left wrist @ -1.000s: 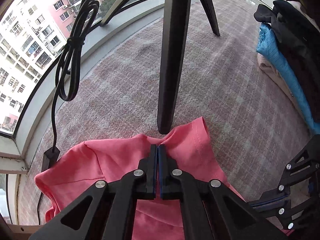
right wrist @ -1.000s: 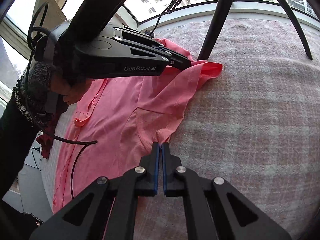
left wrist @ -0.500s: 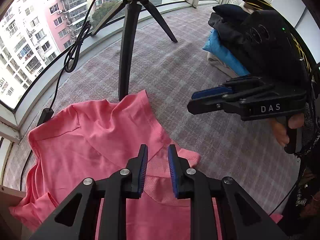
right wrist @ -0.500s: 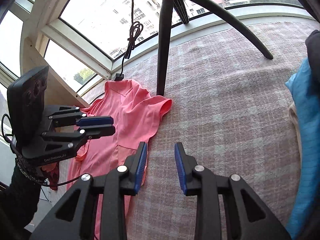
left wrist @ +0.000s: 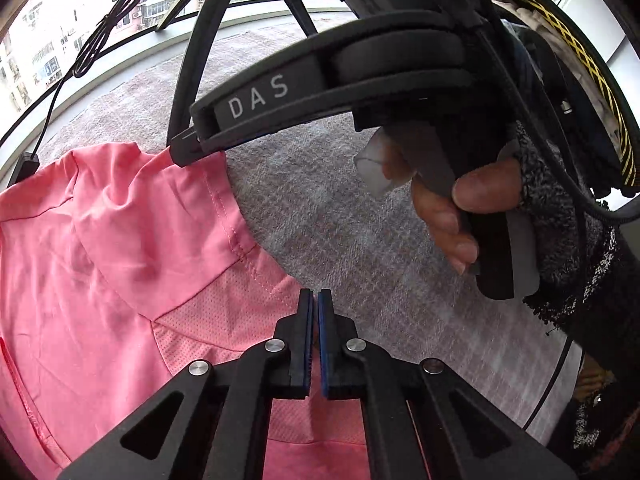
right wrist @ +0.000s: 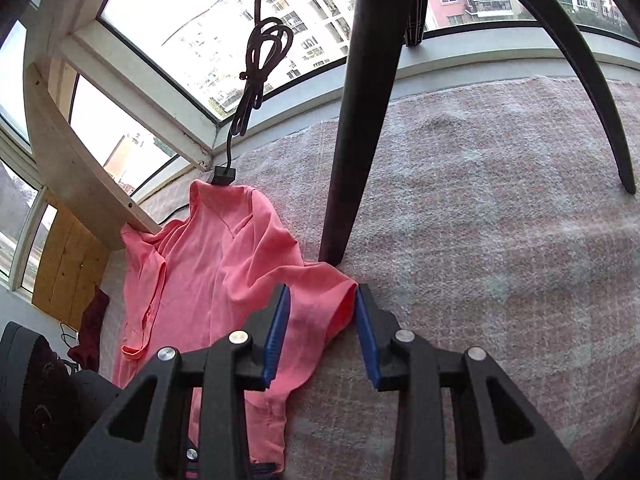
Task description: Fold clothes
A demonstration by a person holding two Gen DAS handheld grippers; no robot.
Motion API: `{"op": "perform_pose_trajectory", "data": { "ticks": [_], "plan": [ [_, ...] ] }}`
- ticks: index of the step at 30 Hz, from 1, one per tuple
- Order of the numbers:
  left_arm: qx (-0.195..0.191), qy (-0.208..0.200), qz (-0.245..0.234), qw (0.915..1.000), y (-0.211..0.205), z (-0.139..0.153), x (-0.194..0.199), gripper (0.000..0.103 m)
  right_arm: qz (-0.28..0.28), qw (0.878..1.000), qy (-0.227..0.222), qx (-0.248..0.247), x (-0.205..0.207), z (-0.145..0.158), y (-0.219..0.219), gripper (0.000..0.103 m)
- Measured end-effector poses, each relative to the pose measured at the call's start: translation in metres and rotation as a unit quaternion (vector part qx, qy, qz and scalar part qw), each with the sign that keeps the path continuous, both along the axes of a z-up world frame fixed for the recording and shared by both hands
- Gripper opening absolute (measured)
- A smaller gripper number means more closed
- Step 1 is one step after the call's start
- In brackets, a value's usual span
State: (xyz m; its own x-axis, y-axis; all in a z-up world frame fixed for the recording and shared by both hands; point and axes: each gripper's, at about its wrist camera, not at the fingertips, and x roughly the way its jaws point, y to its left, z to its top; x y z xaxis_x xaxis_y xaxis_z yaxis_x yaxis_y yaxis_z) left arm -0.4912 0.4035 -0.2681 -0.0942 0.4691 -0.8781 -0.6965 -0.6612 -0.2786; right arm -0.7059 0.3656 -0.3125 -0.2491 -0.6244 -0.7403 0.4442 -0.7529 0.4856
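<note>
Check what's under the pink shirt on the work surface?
The pink shirt lies on a pinkish checked cloth, which shows all round its edge. A tripod leg stands at the sleeve. Anything beneath the fabric itself is covered.

Only one legible marking: white capitals "DAS" on the dark side panel of the right gripper (left wrist: 188, 148), seen from the left wrist camera, printed along the arm just behind the fingers. Nothing readable on the pink shirt (left wrist: 120, 260), nor in the right wrist view; building fronts beyond the window too small and blurred for any sign.
</note>
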Motion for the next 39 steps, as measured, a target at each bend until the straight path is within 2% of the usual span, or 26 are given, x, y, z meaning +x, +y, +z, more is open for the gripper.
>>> {"op": "perform_pose_trajectory", "data": {
  "ticks": [1, 4, 8, 12, 15, 16, 17, 19, 23, 27, 28, 29, 30, 32, 35, 39],
  "plan": [
    [0.019, -0.011, 0.008, 0.9997, -0.003, 0.002, -0.002, 0.002, 0.008, 1.000, -0.004, 0.006, 0.000, 0.000, -0.004, 0.002],
    [0.081, -0.031, 0.034, 0.9957, -0.012, 0.012, -0.006, 0.002, 0.007, 1.000, 0.013, -0.009, 0.004, 0.015, -0.002, 0.002],
    [0.119, -0.055, 0.071, 0.9888, -0.026, 0.013, -0.015, 0.002, -0.012, 0.998, 0.037, -0.048, 0.002, 0.045, 0.015, 0.002],
    [0.109, -0.058, 0.075, 0.9895, -0.026, 0.005, -0.011, 0.002, -0.009, 0.999, 0.045, 0.007, -0.005, 0.044, 0.013, 0.002],
    [0.070, -0.025, 0.056, 0.9957, -0.013, 0.002, -0.003, 0.002, -0.017, 0.999, 0.029, 0.000, -0.007, 0.032, 0.019, 0.003],
    [0.058, -0.014, 0.048, 0.9970, -0.009, 0.002, 0.000, 0.002, -0.025, 1.000, 0.017, -0.006, -0.008, 0.028, 0.023, 0.006],
    [0.049, -0.007, 0.041, 0.9979, -0.007, 0.004, 0.002, 0.003, -0.033, 0.999, 0.002, -0.011, -0.009, 0.023, 0.027, 0.010],
    [0.037, -0.002, 0.026, 0.9990, -0.001, 0.003, 0.007, 0.008, -0.050, 0.998, -0.024, -0.014, -0.011, 0.013, 0.035, 0.038],
    [0.034, -0.011, 0.025, 0.9991, -0.006, 0.005, 0.006, 0.008, -0.034, 0.999, -0.033, -0.005, -0.009, 0.001, 0.033, 0.040],
    [0.038, -0.009, 0.060, 0.9974, -0.028, 0.025, 0.018, 0.009, -0.012, 1.000, 0.001, 0.013, -0.007, 0.000, 0.017, 0.040],
    [0.039, -0.008, 0.070, 0.9967, -0.035, 0.030, 0.022, 0.010, -0.005, 1.000, 0.007, 0.018, -0.008, 0.000, 0.013, 0.034],
    [0.040, -0.007, 0.080, 0.9960, -0.041, 0.036, 0.025, 0.010, 0.006, 1.000, 0.001, 0.025, -0.008, -0.002, 0.008, 0.023],
    [0.041, -0.006, 0.090, 0.9951, -0.048, 0.042, 0.029, 0.010, 0.014, 0.999, -0.009, 0.032, -0.009, -0.005, 0.004, 0.002],
    [0.044, -0.005, 0.118, 0.9921, -0.069, 0.057, 0.045, 0.010, 0.023, 0.999, -0.008, 0.045, -0.007, -0.005, 0.000, 0.002],
    [0.048, -0.006, 0.161, 0.9858, -0.108, 0.086, 0.092, 0.010, 0.028, 0.997, 0.004, 0.073, -0.007, -0.001, -0.006, 0.002],
    [0.066, -0.015, 0.198, 0.9778, -0.150, 0.115, 0.172, 0.023, 0.027, 0.992, 0.008, 0.121, -0.009, 0.000, -0.013, 0.002]
  ]
}}
